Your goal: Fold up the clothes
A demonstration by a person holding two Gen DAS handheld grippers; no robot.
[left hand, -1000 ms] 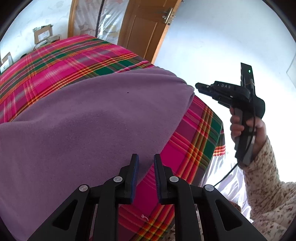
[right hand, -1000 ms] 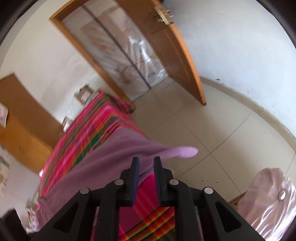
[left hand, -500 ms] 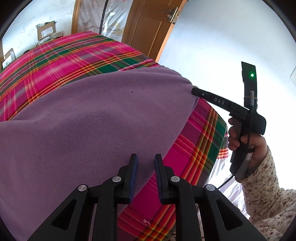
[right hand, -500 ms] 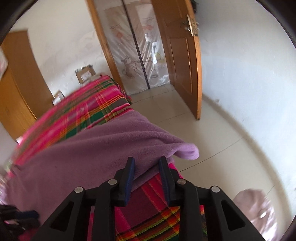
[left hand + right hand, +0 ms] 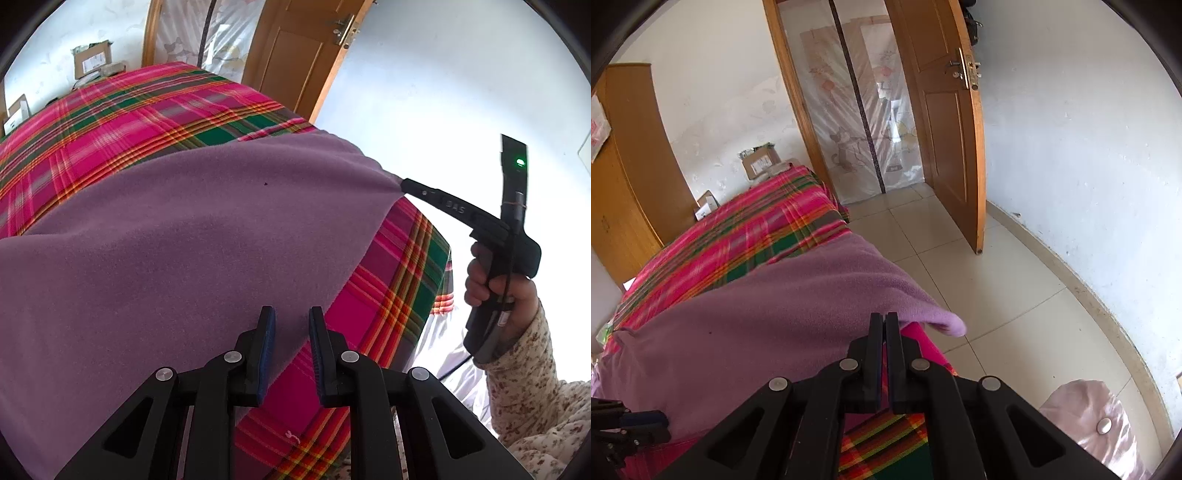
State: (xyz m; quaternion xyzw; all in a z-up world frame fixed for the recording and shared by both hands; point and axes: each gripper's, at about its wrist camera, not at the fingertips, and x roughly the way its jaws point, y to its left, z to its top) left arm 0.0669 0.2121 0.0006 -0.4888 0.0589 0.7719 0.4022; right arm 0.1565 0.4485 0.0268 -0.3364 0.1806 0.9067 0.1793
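A purple fleece garment (image 5: pixel 177 236) lies spread over a bed with a pink plaid cover (image 5: pixel 122 110). My left gripper (image 5: pixel 291 312) hovers over the garment's near edge. Its blue pads stand a narrow gap apart, and nothing is pinched between them. My right gripper (image 5: pixel 885 318) is shut on the garment's right corner (image 5: pixel 923 314), which hangs past the bed's edge. In the left wrist view, the right gripper (image 5: pixel 404 183) clamps that corner from the right. A hand (image 5: pixel 484 280) in a floral sleeve holds it. The left gripper (image 5: pixel 661 426) shows at the bottom left of the right wrist view.
An open wooden door (image 5: pixel 945 140) and a doorway with a plastic curtain (image 5: pixel 864 118) stand beyond the bed. Cardboard boxes (image 5: pixel 759 162) sit at the bed's far end, and a wardrobe (image 5: pixel 631 177) is on the left. A pink cushioned seat (image 5: pixel 1089 424) rests on the tiled floor (image 5: pixel 1008 295).
My right gripper moved in to the garment's right corner, rolled, and closed on it. The left gripper stayed where it was with the same narrow gap.
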